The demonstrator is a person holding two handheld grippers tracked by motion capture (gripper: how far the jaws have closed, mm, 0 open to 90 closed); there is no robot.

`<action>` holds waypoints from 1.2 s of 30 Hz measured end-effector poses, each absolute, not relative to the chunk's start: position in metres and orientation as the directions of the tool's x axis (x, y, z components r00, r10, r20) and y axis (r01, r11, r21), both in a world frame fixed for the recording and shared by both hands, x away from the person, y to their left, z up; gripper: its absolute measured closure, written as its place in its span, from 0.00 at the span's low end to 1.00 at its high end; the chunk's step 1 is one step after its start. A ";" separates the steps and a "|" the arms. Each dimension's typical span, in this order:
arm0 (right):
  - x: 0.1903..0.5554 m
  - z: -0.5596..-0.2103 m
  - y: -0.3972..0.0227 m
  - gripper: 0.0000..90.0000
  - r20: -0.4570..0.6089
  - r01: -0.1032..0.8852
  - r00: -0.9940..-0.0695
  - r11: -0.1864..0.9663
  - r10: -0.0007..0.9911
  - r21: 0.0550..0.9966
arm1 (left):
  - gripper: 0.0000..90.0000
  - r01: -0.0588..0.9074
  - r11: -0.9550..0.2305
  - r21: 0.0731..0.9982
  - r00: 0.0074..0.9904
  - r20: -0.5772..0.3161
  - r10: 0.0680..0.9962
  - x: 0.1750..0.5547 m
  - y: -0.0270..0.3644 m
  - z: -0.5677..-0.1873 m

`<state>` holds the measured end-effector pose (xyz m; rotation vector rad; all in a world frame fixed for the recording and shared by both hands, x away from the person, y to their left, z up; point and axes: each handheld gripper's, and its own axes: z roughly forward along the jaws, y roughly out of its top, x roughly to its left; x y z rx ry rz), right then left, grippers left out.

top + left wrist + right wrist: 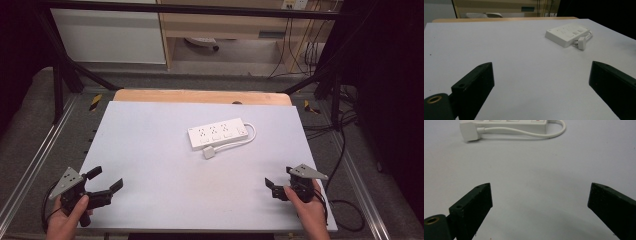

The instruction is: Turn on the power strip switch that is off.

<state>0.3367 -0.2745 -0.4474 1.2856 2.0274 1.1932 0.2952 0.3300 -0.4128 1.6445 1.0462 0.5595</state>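
A white power strip (218, 133) lies in the middle of the pale table, its short cord looping round to a white plug (209, 152) on its near side. The strip (566, 34) and its plug (582, 42) lie far off at the upper right in the left gripper view. The plug (469, 131) and cord (524, 132) run along the top of the right gripper view. My left gripper (106, 179) stands open at the table's near left corner, nothing between its jaws. My right gripper (279, 176) stands open near the right front edge, also empty.
The pale table top (150, 150) has a wooden strip (200, 96) along its far edge. A black metal frame (60, 75) surrounds the table. Cables (345, 150) hang at the right, and a wooden cabinet (225, 25) stands behind.
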 end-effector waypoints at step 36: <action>0.335 -0.437 -0.273 0.04 0.093 0.412 -0.498 0.141 0.862 0.900 | 0.07 0.361 -0.091 0.928 0.525 -0.122 0.842 0.297 0.327 -0.414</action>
